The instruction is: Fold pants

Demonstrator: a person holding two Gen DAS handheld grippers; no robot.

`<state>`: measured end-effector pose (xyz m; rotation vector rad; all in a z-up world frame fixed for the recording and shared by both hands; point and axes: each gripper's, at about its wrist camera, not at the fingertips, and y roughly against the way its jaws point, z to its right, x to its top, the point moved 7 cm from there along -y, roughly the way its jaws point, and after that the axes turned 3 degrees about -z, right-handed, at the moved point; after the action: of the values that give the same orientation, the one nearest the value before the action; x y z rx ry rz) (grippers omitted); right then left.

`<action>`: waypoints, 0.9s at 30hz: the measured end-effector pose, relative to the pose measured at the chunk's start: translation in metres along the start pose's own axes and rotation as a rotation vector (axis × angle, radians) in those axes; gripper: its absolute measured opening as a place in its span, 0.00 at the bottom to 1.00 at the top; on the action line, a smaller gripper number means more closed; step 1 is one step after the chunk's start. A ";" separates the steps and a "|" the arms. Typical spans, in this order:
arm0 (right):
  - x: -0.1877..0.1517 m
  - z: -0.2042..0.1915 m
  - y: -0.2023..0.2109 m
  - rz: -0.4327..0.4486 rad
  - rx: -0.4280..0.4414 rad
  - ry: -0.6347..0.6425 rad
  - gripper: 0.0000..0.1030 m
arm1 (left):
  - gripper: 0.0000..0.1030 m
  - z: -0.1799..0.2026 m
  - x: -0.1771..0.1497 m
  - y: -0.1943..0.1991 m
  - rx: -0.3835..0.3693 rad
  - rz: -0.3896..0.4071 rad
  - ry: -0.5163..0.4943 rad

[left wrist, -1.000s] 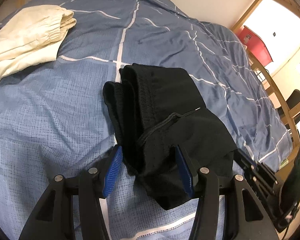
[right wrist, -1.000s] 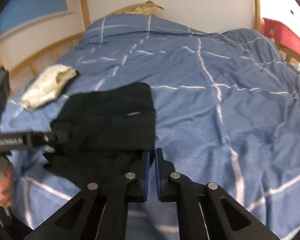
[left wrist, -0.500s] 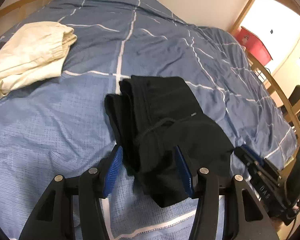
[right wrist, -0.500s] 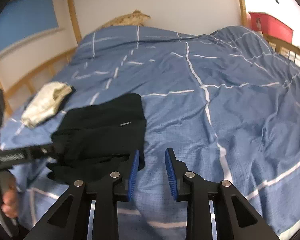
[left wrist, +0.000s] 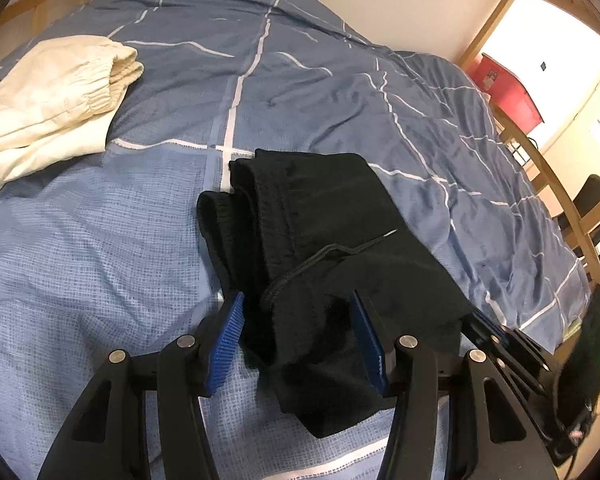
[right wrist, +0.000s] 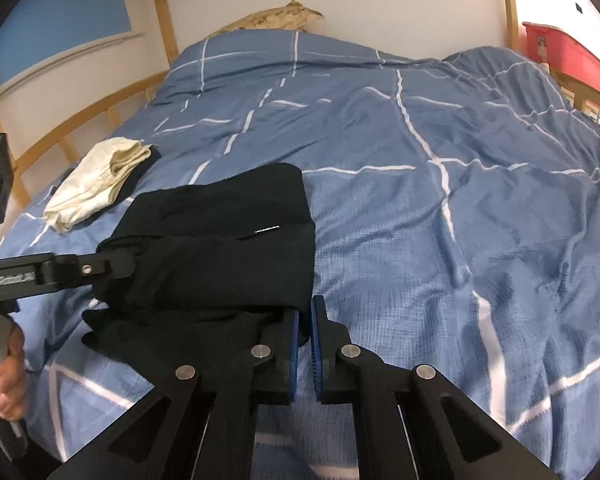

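Observation:
Black pants (left wrist: 316, 240) lie folded in a thick bundle on the blue checked duvet (left wrist: 100, 240). My left gripper (left wrist: 300, 336) is open, its blue pads on either side of the bundle's near end. The pants also show in the right wrist view (right wrist: 220, 252). My right gripper (right wrist: 304, 340) is shut at the bundle's near right corner; whether cloth is pinched between its pads I cannot tell. The left gripper's finger (right wrist: 60, 272) reaches in from the left there.
Folded cream pants (left wrist: 48, 108) lie at the far left of the bed, also in the right wrist view (right wrist: 96, 180). A wooden bed frame (right wrist: 80, 120) borders the bed. A red box (left wrist: 508, 88) stands beyond the right side.
My right gripper opened half a second ago and has shut again at the pants' near right corner. My left gripper stayed open around the bundle.

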<state>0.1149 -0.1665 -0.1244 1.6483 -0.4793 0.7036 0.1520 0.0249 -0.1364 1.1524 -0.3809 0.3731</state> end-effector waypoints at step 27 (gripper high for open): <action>0.074 0.007 -0.008 0.006 -0.006 -0.073 0.52 | 0.59 -0.010 0.070 0.017 0.067 0.109 -0.176</action>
<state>0.1756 -0.1671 -0.0804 1.6716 -0.5390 0.6471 0.2061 0.0467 -0.0927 1.2370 -0.5907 0.3822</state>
